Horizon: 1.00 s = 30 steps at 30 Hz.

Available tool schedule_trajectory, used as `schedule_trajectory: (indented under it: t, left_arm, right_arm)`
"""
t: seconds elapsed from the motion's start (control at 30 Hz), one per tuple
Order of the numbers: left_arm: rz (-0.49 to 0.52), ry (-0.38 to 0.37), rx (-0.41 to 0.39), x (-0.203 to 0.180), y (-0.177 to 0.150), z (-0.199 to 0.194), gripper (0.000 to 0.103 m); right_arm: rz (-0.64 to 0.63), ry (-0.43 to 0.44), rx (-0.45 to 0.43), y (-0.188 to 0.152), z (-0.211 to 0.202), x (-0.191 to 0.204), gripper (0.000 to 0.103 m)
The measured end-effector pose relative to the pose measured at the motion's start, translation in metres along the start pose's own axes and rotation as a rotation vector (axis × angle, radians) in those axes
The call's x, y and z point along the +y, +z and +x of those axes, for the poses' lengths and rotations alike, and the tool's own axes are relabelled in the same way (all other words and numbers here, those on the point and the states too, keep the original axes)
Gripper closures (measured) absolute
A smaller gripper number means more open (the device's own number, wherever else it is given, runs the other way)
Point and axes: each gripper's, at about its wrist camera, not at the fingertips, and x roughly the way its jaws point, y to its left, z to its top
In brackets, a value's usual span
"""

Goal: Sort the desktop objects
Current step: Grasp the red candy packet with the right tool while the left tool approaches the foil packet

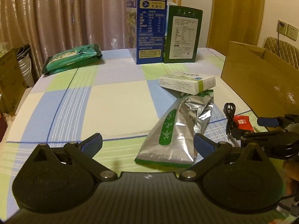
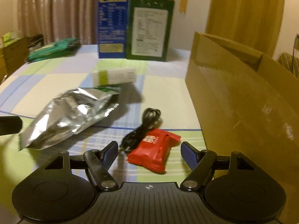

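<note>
Only blue carton (image 1: 149, 24) print legible: "从小喝的奶".

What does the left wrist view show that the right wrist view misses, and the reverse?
Only the left wrist view shows the wall sockets and the right gripper from the side, near the red packet. Only the right wrist view shows that packet lying between the open right fingers, partly on the black cable. Both show the silver pouch, white box, cardboard box, blue carton, green carton and green packs.
</note>
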Motion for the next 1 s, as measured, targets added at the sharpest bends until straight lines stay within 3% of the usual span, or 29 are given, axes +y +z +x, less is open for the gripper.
schedule_trajectory:
  t: [0.17, 0.27, 0.37, 0.53, 0.63, 0.73, 0.87, 1.0]
  left_arm:
    - [-0.001, -0.013, 0.013, 0.002, -0.001, 0.011, 0.001]
    - [-0.003, -0.020, 0.013, 0.003, -0.002, 0.010, 0.001]
    - [-0.015, -0.026, 0.004, 0.004, -0.002, 0.008, 0.001]
    - [-0.004, -0.036, 0.002, 0.006, -0.003, 0.005, 0.001]
    - [0.012, -0.054, 0.001, 0.004, -0.001, 0.006, 0.001]
    - [0.076, -0.089, 0.001, -0.004, 0.003, 0.010, 0.001]
    - [0.160, -0.140, 0.067, -0.016, 0.010, 0.030, 0.001]
    - [0.310, -0.132, 0.124, -0.036, 0.023, 0.048, 0.001]
  right_arm:
    - [0.046, 0.024, 0.008, -0.003, 0.009, -0.010, 0.033]
    - [0.055, 0.069, 0.004, -0.002, 0.007, -0.008, 0.054]
    - [0.048, 0.105, 0.013, -0.003, 0.003, -0.003, 0.061]
    - [0.026, 0.192, 0.040, -0.013, -0.016, 0.007, 0.062]
    - [0.003, 0.201, 0.050, -0.019, -0.026, 0.011, 0.062]
    - [-0.008, 0.172, 0.050, -0.025, -0.032, 0.008, 0.062]
    - [-0.033, 0.155, 0.041, -0.028, -0.033, 0.006, 0.062]
    - [-0.039, 0.154, 0.038, -0.028, -0.032, 0.004, 0.061]
